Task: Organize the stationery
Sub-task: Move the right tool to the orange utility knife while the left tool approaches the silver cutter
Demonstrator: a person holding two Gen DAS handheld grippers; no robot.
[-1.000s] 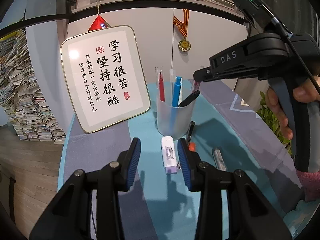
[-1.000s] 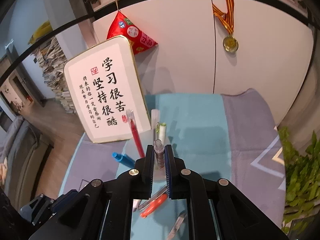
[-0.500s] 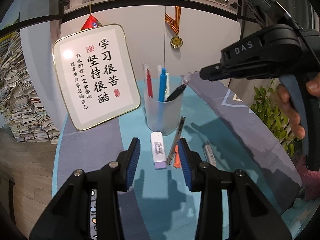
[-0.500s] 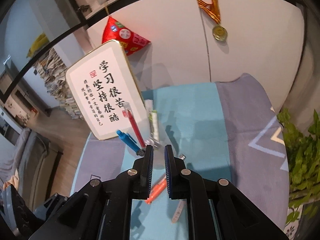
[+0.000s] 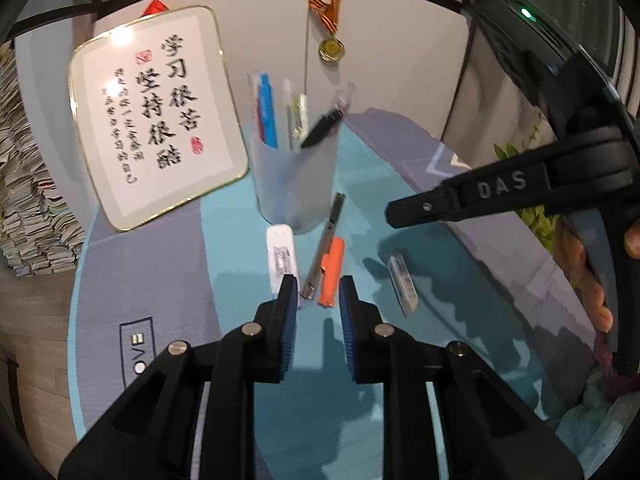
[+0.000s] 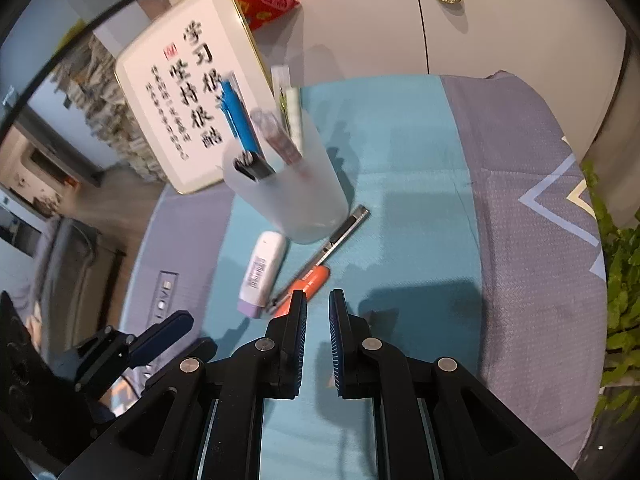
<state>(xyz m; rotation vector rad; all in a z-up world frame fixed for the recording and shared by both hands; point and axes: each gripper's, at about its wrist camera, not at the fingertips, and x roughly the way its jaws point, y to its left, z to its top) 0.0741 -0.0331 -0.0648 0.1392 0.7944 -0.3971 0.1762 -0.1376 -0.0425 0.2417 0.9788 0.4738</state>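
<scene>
Since a second ago: purple-capped pen dropped into the frosted cup, right tool pulled back, empty, parted narrowly. Left to right across the tabletop: white correction stick, metal utility knife, orange marker, clear capped piece, all lying loose near the cup's base. Left tool wide, empty, hovering over knife and marker. Best to straddle one item only, probably the marker, close at mid-length, lift clear of the knife, then tip upright into the cup
</scene>
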